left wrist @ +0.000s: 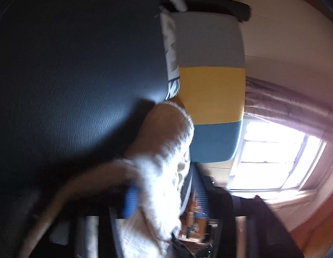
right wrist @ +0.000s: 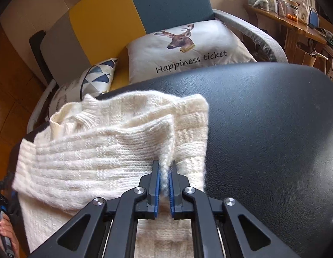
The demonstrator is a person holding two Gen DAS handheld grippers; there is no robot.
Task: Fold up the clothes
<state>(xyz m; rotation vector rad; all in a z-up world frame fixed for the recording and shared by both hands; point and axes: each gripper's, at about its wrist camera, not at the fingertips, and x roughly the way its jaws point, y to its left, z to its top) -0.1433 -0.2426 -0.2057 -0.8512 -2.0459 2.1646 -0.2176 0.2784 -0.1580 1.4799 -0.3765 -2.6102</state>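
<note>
Your right gripper (right wrist: 164,185) is closed on a raised fold of the white knitted sweater (right wrist: 97,154); the two blue pads (right wrist: 156,191) stand very narrow, with only the thickness of the wool between them. The sweater lies on the black leather surface (right wrist: 274,129), spread from about 12 o'clock to 9 o'clock of this gripper, and its ribbed collar sits at around 11 o'clock, near the far edge of the leather. One upper layer is folded over the lower one, and the pinched ridge runs straight away from the pads toward 12 o'clock. Beyond the leather surface, at 12 o'clock, the deer cushion (right wrist: 188,47) with the words "Happiness ticket" leans on the sofa (right wrist: 106,21), whose back is grey, yellow and blue, and a cushion with blue triangles (right wrist: 97,75) lies just beside it at 11 o'clock. A wooden shelf (right wrist: 284,23) with small things stands at 2 o'clock. Your left wrist view is turned on its side and blurred: the sweater (left wrist: 158,172) hangs in front of the lens at 6 o'clock and covers most of your left gripper (left wrist: 162,195). One blue pad (left wrist: 130,202) shows against the wool, but you cannot tell from this picture whether these tongs are closed on it. A bright window (left wrist: 272,154) is at 4 o'clock.
</note>
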